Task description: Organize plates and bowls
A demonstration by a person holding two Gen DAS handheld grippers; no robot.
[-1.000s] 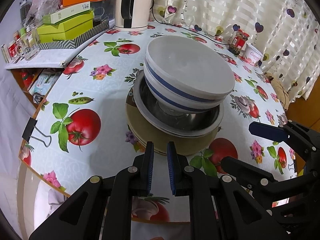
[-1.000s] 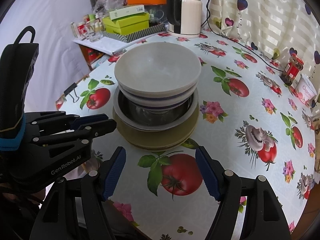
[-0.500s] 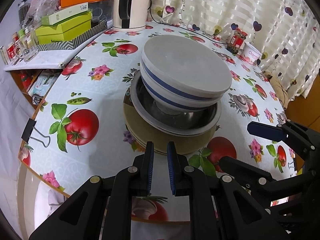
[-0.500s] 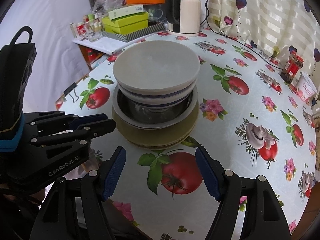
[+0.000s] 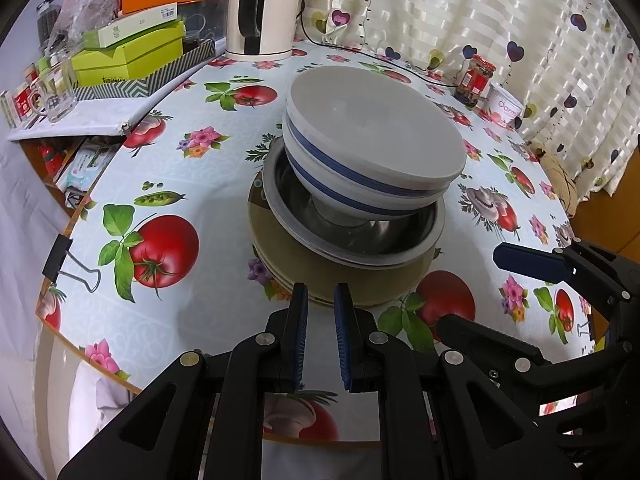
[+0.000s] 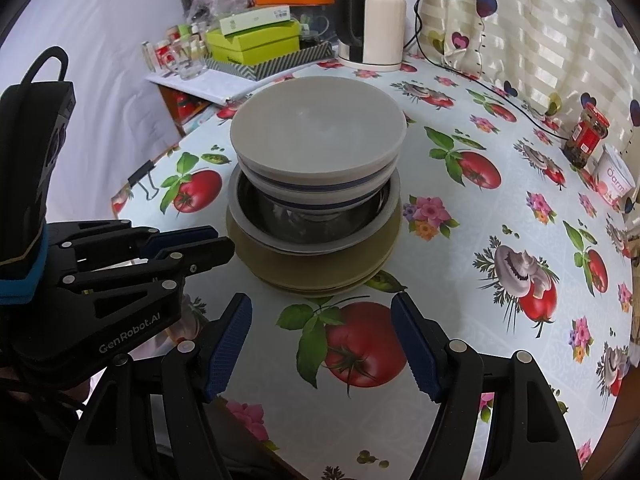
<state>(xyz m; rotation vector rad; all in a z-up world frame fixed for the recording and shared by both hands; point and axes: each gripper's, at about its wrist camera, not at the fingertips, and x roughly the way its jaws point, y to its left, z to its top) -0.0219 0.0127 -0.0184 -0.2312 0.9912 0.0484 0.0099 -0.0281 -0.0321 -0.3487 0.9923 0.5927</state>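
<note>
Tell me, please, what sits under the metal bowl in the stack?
Under the metal bowl lie stacked tan plates on the table. Their exact number is hidden.

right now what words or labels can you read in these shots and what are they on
"GenRobot.AI": on the body of the left hand-held gripper, seen from the right wrist view.
"Oam", cut off: on the white tub by the curtain.
Red jar label: too small to read.
White box on the green boxes: barcode and print too blurred.
Green box front: small print, unreadable.

both wrist views near the table edge, angled down, sharing the stacked dishes centrally
</note>
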